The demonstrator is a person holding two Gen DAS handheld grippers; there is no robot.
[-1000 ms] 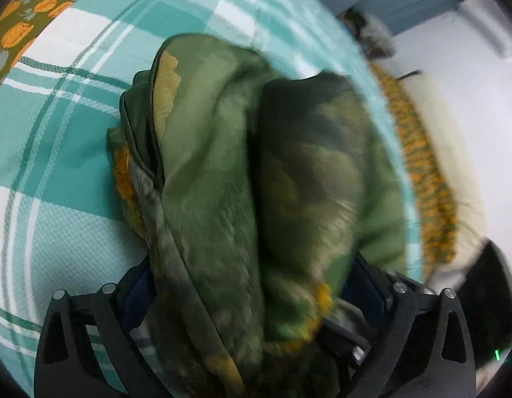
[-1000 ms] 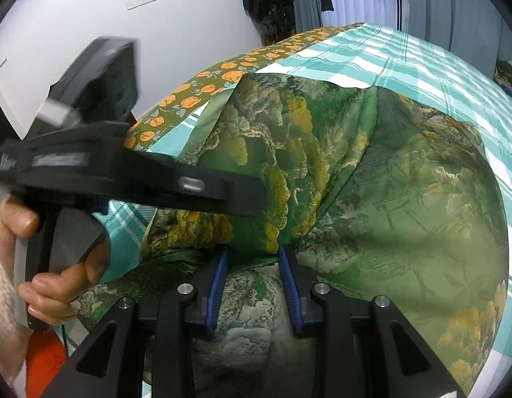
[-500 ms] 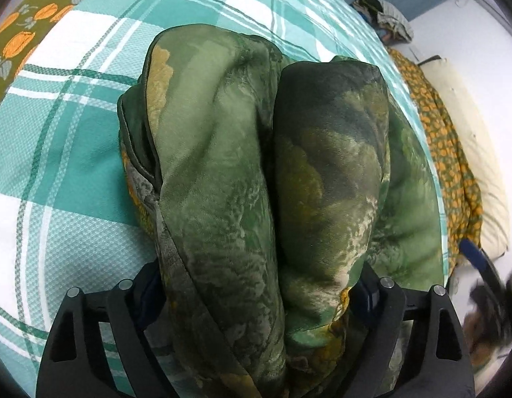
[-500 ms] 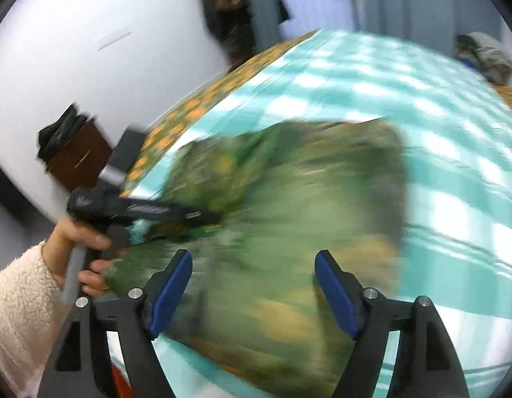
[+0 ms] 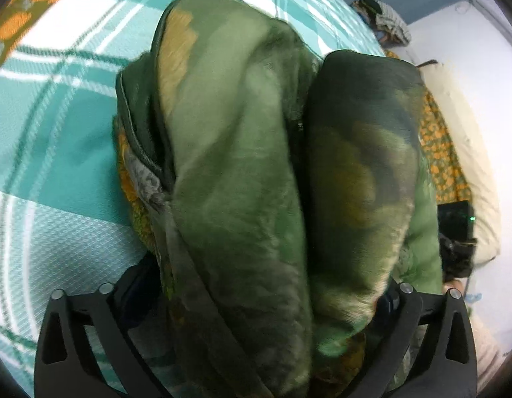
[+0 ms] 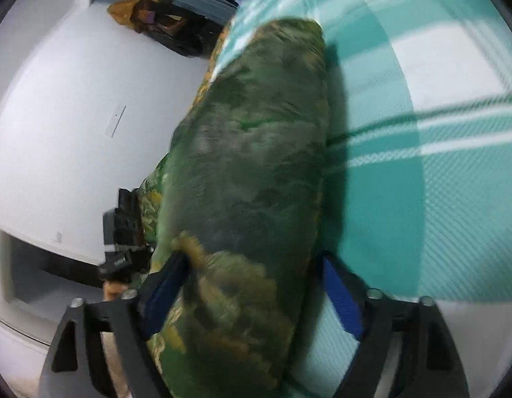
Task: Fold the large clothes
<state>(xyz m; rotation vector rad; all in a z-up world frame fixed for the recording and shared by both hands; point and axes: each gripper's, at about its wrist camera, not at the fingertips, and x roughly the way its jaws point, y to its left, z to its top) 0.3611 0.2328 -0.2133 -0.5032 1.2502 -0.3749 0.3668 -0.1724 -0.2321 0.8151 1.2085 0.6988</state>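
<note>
Left gripper: jaws spread wide around a thick folded bundle of the green printed garment, and the fabric fills the whole gap, so I'd call it clamped on the bundle. The garment sits over the teal plaid bed, bulging toward the lens in two lobes.

Right gripper: jaws wide apart, straddling one end of the same garment. The blue pads look just clear of the cloth on the right side, so this is a loose straddle, not a pinch.

For the step: keep the left clamp firm on all layers, close the right on the full stack before lifting, and keep both ends level so the fold doesn't slide open.

Hidden: the left pads are buried under fabric. The right-wrist view is motion-blurred. Layer count, hem edges and how much cloth touches the bed are unreadable. The left gripper is only partly seen behind the garment in the right-wrist view.
</note>
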